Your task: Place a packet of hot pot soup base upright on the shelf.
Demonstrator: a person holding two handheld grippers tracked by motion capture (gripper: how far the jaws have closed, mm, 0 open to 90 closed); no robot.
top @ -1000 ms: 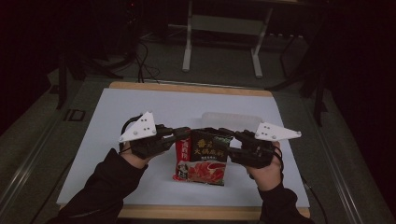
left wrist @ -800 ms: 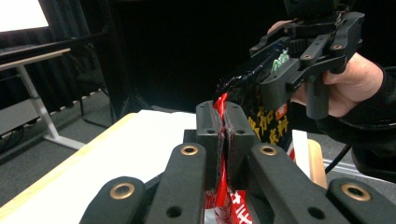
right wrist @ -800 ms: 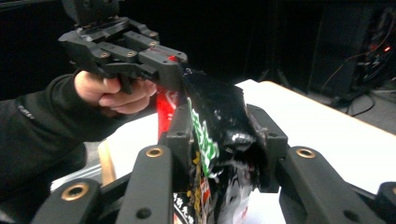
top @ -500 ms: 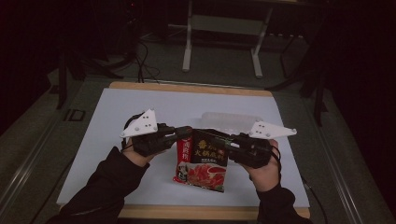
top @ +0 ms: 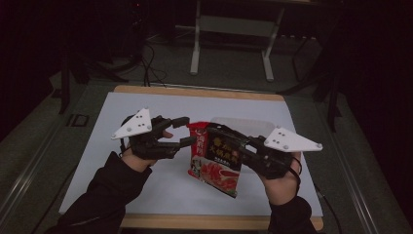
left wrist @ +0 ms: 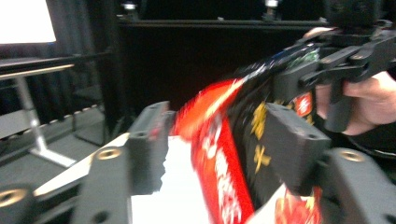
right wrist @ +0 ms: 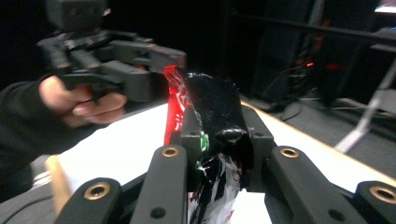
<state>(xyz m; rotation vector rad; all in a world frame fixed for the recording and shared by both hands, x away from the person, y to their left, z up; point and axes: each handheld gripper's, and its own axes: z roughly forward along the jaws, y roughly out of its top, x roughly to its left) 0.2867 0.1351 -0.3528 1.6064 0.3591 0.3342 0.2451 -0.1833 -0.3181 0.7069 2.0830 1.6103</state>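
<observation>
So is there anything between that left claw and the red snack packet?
Nothing visible. The left gripper has just been opening, and the packet edge sits between its parted jaws. The right gripper is clamped on the packet and holds it above the table.

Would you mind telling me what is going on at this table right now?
A person holds a claw in each hand over a white table. The right claw is clamped on a red and black snack packet, holding it lifted above the table. The left claw has just been opening; its jaws stand apart on either side of the packet's upper left edge, and in the left gripper view they no longer seem to press on it.
</observation>
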